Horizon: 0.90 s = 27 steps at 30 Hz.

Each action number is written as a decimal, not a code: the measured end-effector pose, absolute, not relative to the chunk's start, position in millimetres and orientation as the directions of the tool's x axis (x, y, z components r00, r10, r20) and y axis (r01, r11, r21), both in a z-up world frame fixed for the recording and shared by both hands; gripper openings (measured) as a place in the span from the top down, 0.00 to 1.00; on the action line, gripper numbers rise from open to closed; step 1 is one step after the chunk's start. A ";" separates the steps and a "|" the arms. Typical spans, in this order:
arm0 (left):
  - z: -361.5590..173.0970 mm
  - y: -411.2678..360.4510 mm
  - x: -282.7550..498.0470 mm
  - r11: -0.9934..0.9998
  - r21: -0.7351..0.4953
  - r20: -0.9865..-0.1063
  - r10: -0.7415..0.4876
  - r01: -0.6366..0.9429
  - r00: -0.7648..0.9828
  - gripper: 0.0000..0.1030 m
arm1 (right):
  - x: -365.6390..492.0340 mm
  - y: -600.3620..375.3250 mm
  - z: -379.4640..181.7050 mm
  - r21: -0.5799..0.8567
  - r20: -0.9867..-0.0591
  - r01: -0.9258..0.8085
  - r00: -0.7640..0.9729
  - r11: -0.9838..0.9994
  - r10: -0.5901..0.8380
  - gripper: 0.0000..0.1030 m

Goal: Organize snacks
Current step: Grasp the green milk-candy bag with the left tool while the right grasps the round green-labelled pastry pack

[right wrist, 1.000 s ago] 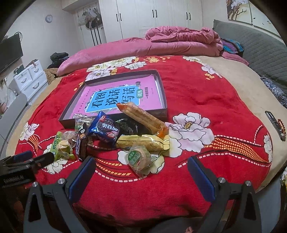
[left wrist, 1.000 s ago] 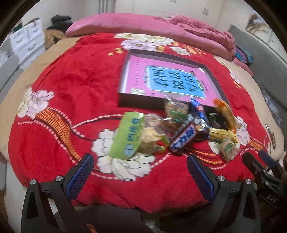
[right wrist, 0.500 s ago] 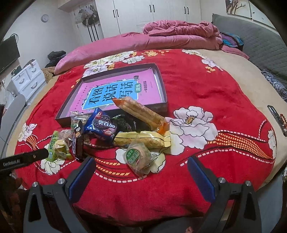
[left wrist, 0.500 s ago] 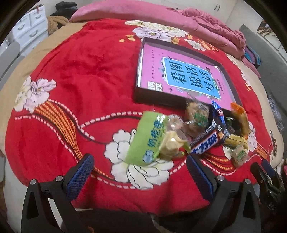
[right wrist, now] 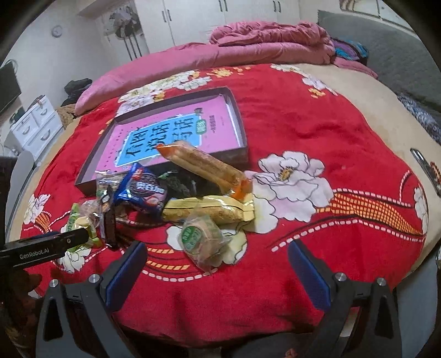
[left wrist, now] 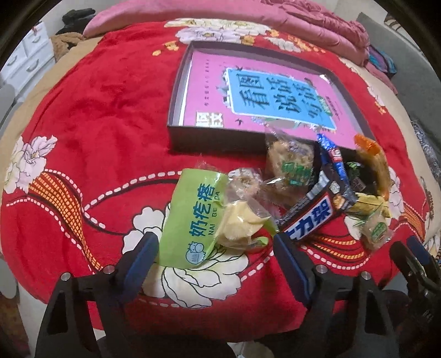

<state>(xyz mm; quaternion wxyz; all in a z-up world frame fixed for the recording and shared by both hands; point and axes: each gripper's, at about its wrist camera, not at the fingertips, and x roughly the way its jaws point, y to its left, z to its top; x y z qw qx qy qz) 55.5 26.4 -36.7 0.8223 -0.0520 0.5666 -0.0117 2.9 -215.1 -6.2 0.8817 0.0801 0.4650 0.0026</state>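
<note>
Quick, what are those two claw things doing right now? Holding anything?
Left gripper: open, holding nothing, straddling the green milk-snack packet.
Right gripper: open, empty.

Home bedroom, bed (right wrist: 303,115), wardrobe (right wrist: 220,19), drawers (right wrist: 35,124)

One shallow dark box (left wrist: 176,110) lies on the red blanket (left wrist: 96,110), with one pink book (right wrist: 176,129) inside it. Just in front of the box sit the snacks: one green packet (left wrist: 193,220), one Snickers bar (left wrist: 311,217), one blue Oreo pack (right wrist: 143,190), one long orange-ended cracker sleeve (right wrist: 204,165), one yellow wafer pack (right wrist: 209,209), and at least three clear-wrapped round pastries, one being nearest (right wrist: 204,236)
</note>
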 end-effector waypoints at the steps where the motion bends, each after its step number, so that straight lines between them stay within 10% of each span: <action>1: -38.4 27.5 56.3 0.994 -0.100 -0.934 -0.078 -0.046 0.349 0.18 | 4.9 -218.8 -8.9 0.157 -0.826 0.084 0.557 0.984 0.084 0.00; 8: -48.0 35.0 62.9 0.982 -0.173 -0.932 -0.140 -0.072 0.335 0.26 | 20.0 -216.3 -23.3 0.149 -0.853 0.085 0.514 0.985 0.085 0.05; 22: -48.9 32.8 66.1 0.965 -0.254 -0.912 -0.219 -0.059 0.346 0.55 | 33.1 -199.4 -36.6 0.166 -0.864 0.021 0.485 0.986 0.136 0.54; 27: -48.7 40.6 65.2 0.944 -0.325 -0.891 -0.284 -0.062 0.354 0.62 | 32.2 -202.2 -35.2 0.194 -0.857 0.023 0.490 0.981 0.158 0.58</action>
